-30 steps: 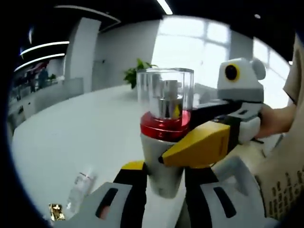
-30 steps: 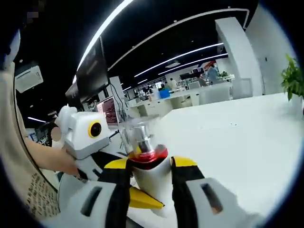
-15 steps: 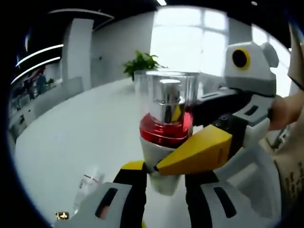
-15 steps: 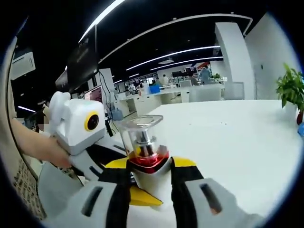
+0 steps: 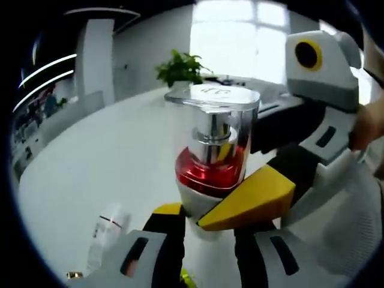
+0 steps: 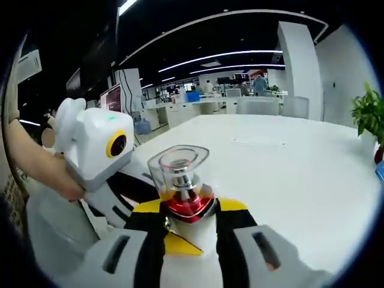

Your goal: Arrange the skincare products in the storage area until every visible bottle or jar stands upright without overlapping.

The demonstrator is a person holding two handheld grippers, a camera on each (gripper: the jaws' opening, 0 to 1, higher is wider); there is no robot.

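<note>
At eight o'clock in the left gripper view a tube (image 5: 103, 231) lies on the white table (image 5: 90, 162). At centre the pump bottle (image 5: 211, 174) stands upright, the left gripper (image 5: 207, 240) clamping its white body. From three o'clock the right gripper (image 6: 189, 231) pinches the same bottle too.

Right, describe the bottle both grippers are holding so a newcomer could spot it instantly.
Over the big white table, the left gripper and right gripper close on one pump bottle from opposite sides. It has a white body, a red collar and a clear cap over a silver pump, unlike the small clear tube lying flat on the table.
</note>
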